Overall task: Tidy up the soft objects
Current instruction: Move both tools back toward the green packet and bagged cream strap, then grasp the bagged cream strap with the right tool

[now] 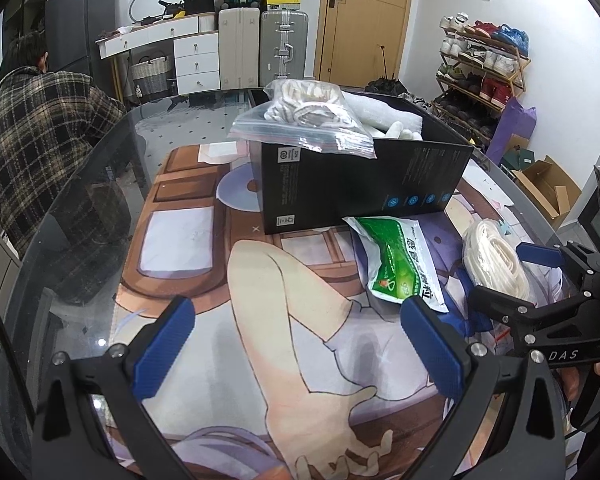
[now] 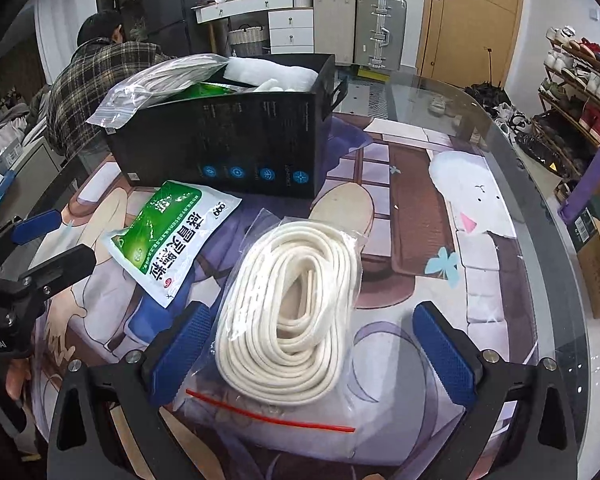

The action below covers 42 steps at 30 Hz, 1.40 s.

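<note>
A black box (image 1: 360, 184) (image 2: 228, 148) stands on the printed mat and holds white soft items. A zip bag of pale cloth (image 1: 308, 116) (image 2: 156, 88) lies over its rim. A green and white pouch (image 1: 400, 264) (image 2: 172, 236) lies flat in front of the box. A clear zip bag of coiled white rope (image 2: 288, 312) (image 1: 492, 260) lies on the mat. My right gripper (image 2: 316, 352) (image 1: 512, 276) is open, with its fingers on either side of the rope bag. My left gripper (image 1: 296, 344) (image 2: 56, 236) is open and empty above the mat, left of the pouch.
The round glass table (image 2: 548, 240) has its edge close on the right and left. A person in a plaid shirt (image 1: 40, 152) crouches behind the table at the left. Suitcases (image 1: 264, 48), drawers, a shoe rack (image 1: 484, 68) and cardboard boxes stand around the room.
</note>
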### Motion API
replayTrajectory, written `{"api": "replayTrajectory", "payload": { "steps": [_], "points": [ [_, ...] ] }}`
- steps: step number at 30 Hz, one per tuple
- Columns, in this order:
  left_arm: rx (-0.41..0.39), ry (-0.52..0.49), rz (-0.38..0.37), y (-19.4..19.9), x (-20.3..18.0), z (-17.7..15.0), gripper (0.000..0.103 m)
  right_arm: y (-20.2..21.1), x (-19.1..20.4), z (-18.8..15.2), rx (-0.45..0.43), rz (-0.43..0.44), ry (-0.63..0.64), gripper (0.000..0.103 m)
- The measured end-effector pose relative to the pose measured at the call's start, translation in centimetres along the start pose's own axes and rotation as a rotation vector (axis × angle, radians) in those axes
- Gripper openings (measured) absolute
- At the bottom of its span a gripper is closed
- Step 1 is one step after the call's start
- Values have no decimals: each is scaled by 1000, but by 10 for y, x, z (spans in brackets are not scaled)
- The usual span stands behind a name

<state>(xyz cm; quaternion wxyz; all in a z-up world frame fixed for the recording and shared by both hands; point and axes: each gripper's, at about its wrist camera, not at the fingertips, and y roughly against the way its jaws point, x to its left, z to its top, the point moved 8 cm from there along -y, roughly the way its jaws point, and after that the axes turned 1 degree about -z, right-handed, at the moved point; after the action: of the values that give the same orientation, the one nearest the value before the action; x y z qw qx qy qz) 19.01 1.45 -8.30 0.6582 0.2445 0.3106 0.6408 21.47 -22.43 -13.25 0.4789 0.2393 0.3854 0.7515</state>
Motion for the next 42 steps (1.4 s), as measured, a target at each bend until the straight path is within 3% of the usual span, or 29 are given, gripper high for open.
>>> {"api": "replayTrajectory", "payload": {
  "steps": [4,9,13,18,26,31,42],
  "points": [
    [17,-28,17,-2,-6,1,103,0,0,0,1,1,-3,102],
    [45,-51,-33,-9,-27,2,103,0,-1,0,-2,-1,-4,102],
    [53,-82,-28,-16,-40,7,103,2,-6,0,-10,-15,-29,101],
    [92,-83,-40,-25,-46,9,103,6,-11,0,-28,-20,-28,89],
    [105,-81,-43,-28,-48,9,103,14,-20,1,-57,8,-53,54],
    [110,-86,-38,-31,-48,10,103,16,-20,1,-64,25,-64,49],
    [133,-107,-19,-46,-63,17,103,18,-27,-1,-68,34,-74,48]
  ]
}}
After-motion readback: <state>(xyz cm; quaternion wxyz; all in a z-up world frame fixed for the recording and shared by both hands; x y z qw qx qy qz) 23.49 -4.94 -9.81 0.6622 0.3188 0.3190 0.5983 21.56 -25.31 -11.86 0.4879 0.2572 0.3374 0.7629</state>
